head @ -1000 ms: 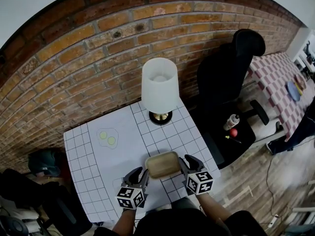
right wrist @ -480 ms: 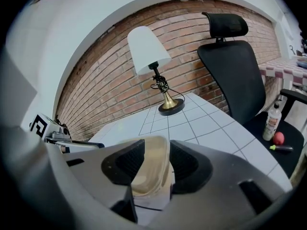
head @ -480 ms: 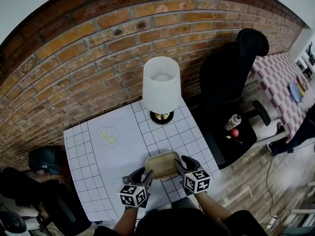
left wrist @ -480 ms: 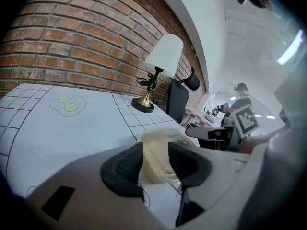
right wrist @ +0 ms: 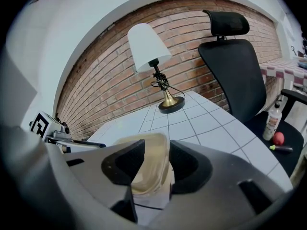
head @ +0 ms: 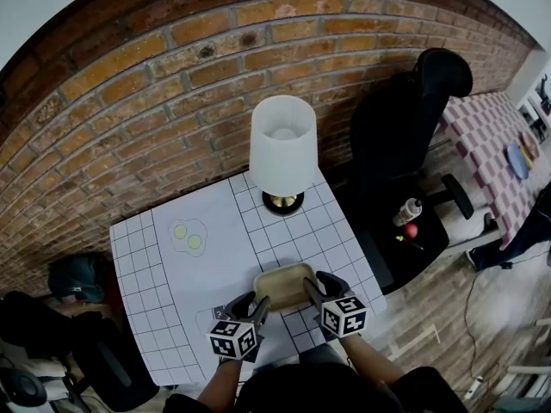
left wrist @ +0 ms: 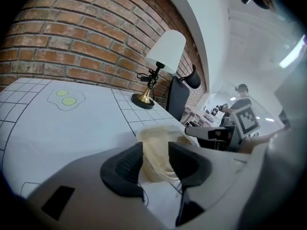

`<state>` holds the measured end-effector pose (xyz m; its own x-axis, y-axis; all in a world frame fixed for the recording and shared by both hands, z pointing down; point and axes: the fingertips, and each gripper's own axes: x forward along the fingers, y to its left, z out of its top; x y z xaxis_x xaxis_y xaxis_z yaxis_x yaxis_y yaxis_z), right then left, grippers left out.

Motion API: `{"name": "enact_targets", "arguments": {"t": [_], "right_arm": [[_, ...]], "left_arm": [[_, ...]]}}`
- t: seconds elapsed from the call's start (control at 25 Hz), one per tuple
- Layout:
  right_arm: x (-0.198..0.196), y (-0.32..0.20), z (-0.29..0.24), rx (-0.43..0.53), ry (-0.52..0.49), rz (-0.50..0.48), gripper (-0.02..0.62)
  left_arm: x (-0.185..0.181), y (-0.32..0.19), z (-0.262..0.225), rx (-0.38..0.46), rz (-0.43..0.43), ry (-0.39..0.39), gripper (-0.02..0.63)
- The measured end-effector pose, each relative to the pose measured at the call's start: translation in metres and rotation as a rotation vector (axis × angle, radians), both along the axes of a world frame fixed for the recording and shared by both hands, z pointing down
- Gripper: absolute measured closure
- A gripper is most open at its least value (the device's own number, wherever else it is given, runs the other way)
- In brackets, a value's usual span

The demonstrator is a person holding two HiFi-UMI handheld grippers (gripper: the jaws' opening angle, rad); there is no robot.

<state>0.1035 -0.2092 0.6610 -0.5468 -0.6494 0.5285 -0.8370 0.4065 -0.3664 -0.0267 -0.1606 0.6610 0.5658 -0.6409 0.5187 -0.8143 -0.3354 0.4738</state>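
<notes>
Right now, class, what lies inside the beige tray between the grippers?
The tray shows a bare beige floor, nothing on it. Its ends are covered by the jaws of the left gripper and right gripper.

Setting: office or studio room. Evidence: exposed brick wall [head: 172, 67] on the far side; 1 black office chair [head: 396, 136] right of a white grid-marked table [head: 155, 282]; 1 table lamp [head: 281, 149]; wood-plank floor [head: 482, 317]; checked-cloth table [head: 482, 136] far right.

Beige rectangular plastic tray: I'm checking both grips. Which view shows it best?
Head view: the whole beige rectangular plastic tray shows, left gripper and right gripper at its ends. Each gripper view shows only one end, between its jaws.
</notes>
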Motion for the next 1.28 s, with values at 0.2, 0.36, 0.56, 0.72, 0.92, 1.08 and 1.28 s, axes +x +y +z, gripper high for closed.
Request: {"name": "enact_targets", "arguments": {"t": [0.2, 0.36, 0.56, 0.72, 0.92, 1.08, 1.28], "right_arm": [[-0.001, 0.000, -0.002, 0.004, 0.004, 0.000, 0.454], [-0.002, 0.001, -0.005, 0.009, 0.001, 0.009, 0.454], [-0.004, 0.000, -0.009, 0.021, -0.006, 0.020, 0.454], [-0.004, -0.002, -0.016, 0.033, -0.020, 0.031, 0.471], [-0.005, -0.004, -0.025, 0.054, -0.040, 0.050, 0.519], [-0.007, -0.004, -0.028, 0.055, -0.049, 0.051, 0.525], [-0.010, -0.004, -0.035, 0.063, -0.068, 0.060, 0.526]], "left_arm": [[0.000, 0.000, 0.001, -0.002, -0.001, 0.004, 0.448], [-0.002, -0.001, -0.001, 0.000, -0.005, 0.010, 0.448], [-0.005, -0.002, -0.004, 0.013, -0.013, 0.018, 0.448], [-0.010, -0.004, -0.008, 0.025, -0.033, 0.029, 0.448], [-0.017, -0.006, -0.015, 0.043, -0.051, 0.056, 0.454], [-0.021, -0.007, -0.020, 0.055, -0.054, 0.074, 0.463], [-0.027, -0.006, -0.028, 0.075, -0.062, 0.096, 0.476]]}}
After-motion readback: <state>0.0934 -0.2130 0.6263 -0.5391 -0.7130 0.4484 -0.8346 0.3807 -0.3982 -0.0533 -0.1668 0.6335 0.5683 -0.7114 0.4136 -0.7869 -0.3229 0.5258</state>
